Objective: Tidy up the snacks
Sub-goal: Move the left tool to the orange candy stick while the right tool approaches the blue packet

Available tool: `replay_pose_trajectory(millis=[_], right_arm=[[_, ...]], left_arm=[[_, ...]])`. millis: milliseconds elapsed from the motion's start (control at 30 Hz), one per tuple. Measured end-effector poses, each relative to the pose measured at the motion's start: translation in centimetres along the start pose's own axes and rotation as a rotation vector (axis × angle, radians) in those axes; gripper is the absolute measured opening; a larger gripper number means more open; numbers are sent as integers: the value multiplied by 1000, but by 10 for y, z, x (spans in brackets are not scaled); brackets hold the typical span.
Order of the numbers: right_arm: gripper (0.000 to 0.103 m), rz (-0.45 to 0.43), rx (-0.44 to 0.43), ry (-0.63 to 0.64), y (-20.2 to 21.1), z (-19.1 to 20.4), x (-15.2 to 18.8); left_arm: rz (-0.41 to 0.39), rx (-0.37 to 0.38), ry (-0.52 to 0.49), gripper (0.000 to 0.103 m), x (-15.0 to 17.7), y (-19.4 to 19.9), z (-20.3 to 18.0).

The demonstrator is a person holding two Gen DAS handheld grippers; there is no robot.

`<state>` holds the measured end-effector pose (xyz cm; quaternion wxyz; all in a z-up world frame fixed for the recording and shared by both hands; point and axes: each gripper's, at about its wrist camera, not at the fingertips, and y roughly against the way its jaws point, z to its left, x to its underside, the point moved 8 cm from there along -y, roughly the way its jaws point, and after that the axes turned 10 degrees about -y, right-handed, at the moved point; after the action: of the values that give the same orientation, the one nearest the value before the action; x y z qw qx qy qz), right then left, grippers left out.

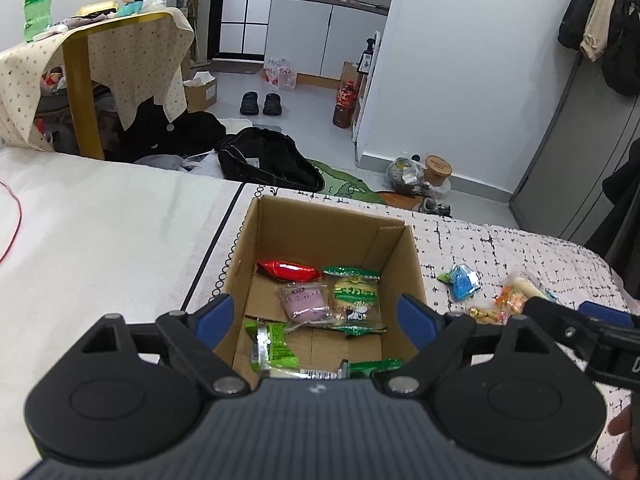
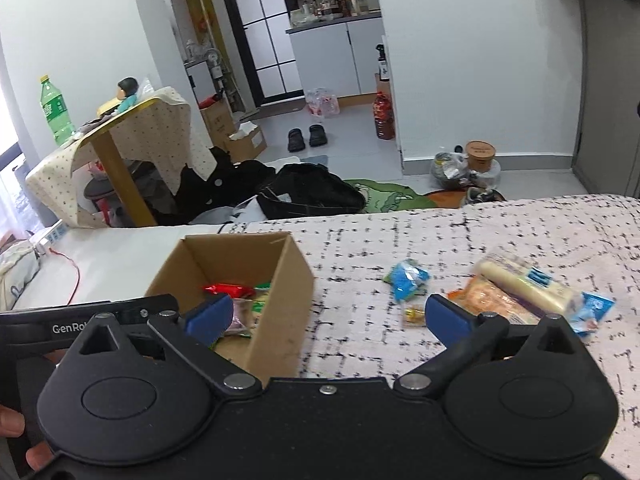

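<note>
Holding several bright packets, cardboard box stands open-topped.

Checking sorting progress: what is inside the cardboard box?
Inside the cardboard box: a red packet, pink packet, green biscuit packet and green packet. The left gripper hides the near floor.

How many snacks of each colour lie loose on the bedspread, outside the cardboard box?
Blue packet: 1
Orange packet: 1
Cream roll in a blue-printed wrapper: 1
Small gold candy: 1
Total: 4
</note>
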<state>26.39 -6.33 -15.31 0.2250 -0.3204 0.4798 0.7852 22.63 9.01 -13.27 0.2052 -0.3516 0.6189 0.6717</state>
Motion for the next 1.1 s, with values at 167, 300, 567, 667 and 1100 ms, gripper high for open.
replay_pose_trajectory(millis=[167, 300, 567, 667, 1100], right_arm=[[103, -5, 15, -9, 9, -14, 0], [103, -9, 25, -16, 16, -23, -1], [103, -5, 40, -18, 28, -42, 2], [103, 0, 46, -17, 31, -48, 4], [103, 27, 55, -19, 44, -74, 9]], left_arm=[[-7, 18, -30, 96, 1, 5, -9], [0, 58, -74, 100, 3, 6, -22], [-2, 128, -144, 103, 4, 8, -46], [16, 150, -151, 103, 6, 6, -53], [70, 147, -198, 103, 13, 2, -74]])
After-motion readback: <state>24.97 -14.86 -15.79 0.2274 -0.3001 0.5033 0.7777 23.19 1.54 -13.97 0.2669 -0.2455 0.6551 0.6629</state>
